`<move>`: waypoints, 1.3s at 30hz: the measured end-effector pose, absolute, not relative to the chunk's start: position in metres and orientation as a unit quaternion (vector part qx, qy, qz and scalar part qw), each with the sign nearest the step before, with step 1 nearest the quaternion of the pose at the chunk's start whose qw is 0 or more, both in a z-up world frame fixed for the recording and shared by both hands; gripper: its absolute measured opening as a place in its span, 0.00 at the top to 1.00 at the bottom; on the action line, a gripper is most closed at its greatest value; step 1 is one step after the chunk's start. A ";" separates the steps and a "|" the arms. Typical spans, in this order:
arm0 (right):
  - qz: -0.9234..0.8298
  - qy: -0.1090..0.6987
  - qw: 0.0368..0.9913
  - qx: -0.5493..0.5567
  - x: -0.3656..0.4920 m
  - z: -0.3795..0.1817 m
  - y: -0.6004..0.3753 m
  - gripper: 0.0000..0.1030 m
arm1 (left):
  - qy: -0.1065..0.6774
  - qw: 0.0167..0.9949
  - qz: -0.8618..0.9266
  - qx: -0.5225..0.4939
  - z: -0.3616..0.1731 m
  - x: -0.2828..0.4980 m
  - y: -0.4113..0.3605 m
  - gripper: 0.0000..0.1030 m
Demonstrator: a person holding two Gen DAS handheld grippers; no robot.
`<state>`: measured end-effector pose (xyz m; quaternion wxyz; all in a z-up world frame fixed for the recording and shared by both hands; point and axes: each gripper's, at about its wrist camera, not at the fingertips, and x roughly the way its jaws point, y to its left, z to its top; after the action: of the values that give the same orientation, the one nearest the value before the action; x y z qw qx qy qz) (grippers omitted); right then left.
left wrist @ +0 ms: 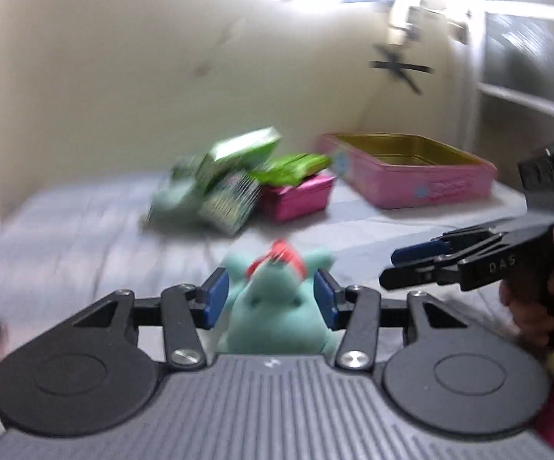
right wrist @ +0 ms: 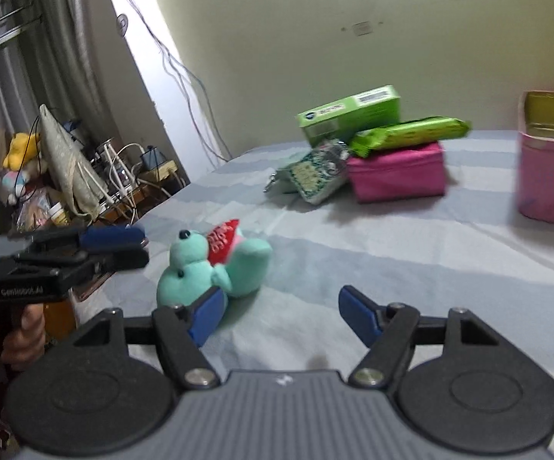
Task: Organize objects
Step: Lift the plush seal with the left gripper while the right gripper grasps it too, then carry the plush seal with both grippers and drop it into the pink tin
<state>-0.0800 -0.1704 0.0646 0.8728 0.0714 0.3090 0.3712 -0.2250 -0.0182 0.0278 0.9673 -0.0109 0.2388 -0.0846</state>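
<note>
on bed [right wrist: 353, 253]: one plush [right wrist: 208, 264], two tins [right wrist: 549, 176]

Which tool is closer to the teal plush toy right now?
Left. The left tool has its open pads framing the teal plush toy, not pressing it. The right tool is open too, with the toy ahead beside its left finger, outside the gap.

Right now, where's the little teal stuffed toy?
The teal stuffed toy lies on the blue bedsheet, low and left of centre in the right wrist view, in front of the pile of green packets, beside the left gripper.
</note>
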 end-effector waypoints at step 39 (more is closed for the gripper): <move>0.065 0.225 0.938 0.256 -0.132 0.022 -0.405 0.70 | 0.366 0.845 -0.387 0.033 -0.016 -0.063 -0.291 0.43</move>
<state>-0.1321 -0.4053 0.0218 0.9379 0.2557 0.2254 0.0645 -0.0630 -0.2910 -0.0156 0.8454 0.0331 0.3665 -0.3871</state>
